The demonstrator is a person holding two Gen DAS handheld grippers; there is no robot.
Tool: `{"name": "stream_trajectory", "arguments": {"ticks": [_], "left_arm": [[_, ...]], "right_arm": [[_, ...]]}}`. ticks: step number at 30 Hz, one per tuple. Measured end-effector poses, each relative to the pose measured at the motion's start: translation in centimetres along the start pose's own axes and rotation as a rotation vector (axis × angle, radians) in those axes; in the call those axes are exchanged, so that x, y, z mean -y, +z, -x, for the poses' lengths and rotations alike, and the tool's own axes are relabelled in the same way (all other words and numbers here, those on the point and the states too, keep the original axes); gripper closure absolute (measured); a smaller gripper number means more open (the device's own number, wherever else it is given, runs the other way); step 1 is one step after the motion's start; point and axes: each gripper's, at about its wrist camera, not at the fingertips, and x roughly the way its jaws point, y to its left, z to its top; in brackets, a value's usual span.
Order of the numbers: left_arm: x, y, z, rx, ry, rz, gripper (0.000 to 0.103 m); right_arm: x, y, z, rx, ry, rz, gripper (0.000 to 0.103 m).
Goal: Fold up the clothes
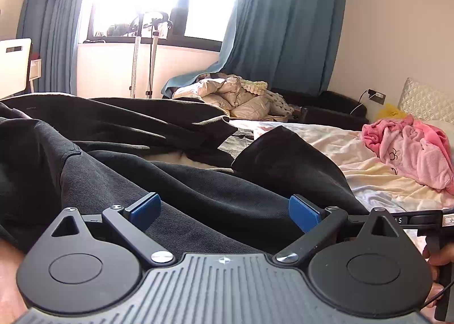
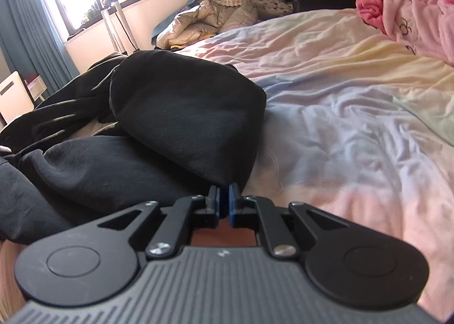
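- left gripper [image 1: 225,211] held low and level over the rumpled black cotton garment [image 1: 119,159], blue pads spread wide, holding nothing.
- right gripper [image 2: 224,203] pinches that garment's folded edge at 12 o'clock, pads nearly together.
- garment lies on the pastel bedsheet [image 2: 354,102]; its left end is cut off.

black garment [image 2: 181,114], pastel sheet [image 2: 354,96] (rainbow-tinted)

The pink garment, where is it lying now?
The pink garment lies crumpled on the bed sheet, upper right in both views, apart from the black garment.
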Motion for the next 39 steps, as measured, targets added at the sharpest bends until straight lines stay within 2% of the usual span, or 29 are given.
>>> {"name": "stream_trajectory", "arguments": {"ticks": [1,2,3,5,9,10,16,17,19,21,24,27,30,32,34,37,39], "left_arm": [[0.2,-0.1,0.0,0.004,0.012,-0.01,0.005],[0.4,-0.3,0.0,0.007,0.023,-0.021,0.005],[0.6,-0.4,0.0,0.01,0.035,-0.028,0.005],[0.3,-0.4,-0.4,-0.001,0.053,-0.007,0.005],[-0.4,-0.4,-1.4,-0.035,0.083,0.056,0.005],[-0.7,-0.4,-1.6,-0.045,0.088,0.07,0.005],[-1.1,-0.9,-2.7,-0.086,0.13,0.079,0.005],[-1.0,-1.0,-2.8,-0.088,0.132,0.074,0.005],[-0.8,-1.2,-3.1,-0.091,0.136,0.062,0.005],[-0.4,-1.5,-3.4,-0.097,0.145,0.028,0.005],[0.4,-1.7,-3.9,-0.109,0.167,-0.036,0.005],[0.0,-1.6,-3.7,-0.091,0.164,-0.007,0.005],[-0.4,-1.4,-3.5,-0.08,0.172,0.022,0.005],[-0.4,-1.3,-3.5,-0.077,0.175,0.026,0.005],[-0.4,-1.2,-3.5,-0.077,0.176,0.025,0.005],[-0.1,-1.2,-3.3,-0.072,0.177,0.016,0.005],[-0.1,-1.1,-3.0,-0.053,0.177,0.015,0.005]], "right_arm": [[-0.6,-0.1,0.1,0.035,-0.006,0.049,0.088],[-1.1,-0.2,0.2,0.07,-0.012,0.097,0.079],[-1.7,-0.2,0.3,0.106,-0.019,0.146,0.056],[-2.9,-0.4,0.5,0.176,-0.031,0.243,0.035],[-5.2,-0.7,0.8,0.317,-0.056,0.437,0.035],[-5.6,-0.8,0.5,0.328,-0.062,0.477,0.035],[-7.1,-1.2,-5.0,0.208,-0.097,0.633,0.039],[-6.6,-1.1,-5.6,0.187,-0.098,0.608,0.042],[-5.6,-0.8,-6.7,0.151,-0.096,0.559,0.056],[-4.6,-0.3,-7.0,0.139,-0.074,0.512,0.084],[-2.8,1.3,-6.5,0.148,0.011,0.362,0.098],[-0.4,3.3,-5.1,0.205,0.063,0.156,0.099],[3.4,4.9,-3.6,0.285,0.054,-0.077,0.099],[6.7,5.3,-3.3,0.309,0.01,-0.239,0.098],[9.9,5.0,-3.8,0.274,-0.02,-0.385,0.097],[14.8,2.6,-5.2,0.178,0.002,-0.691,0.093],[16.4,0.6,-5.7,0.145,0.043,-0.896,0.079]]}}
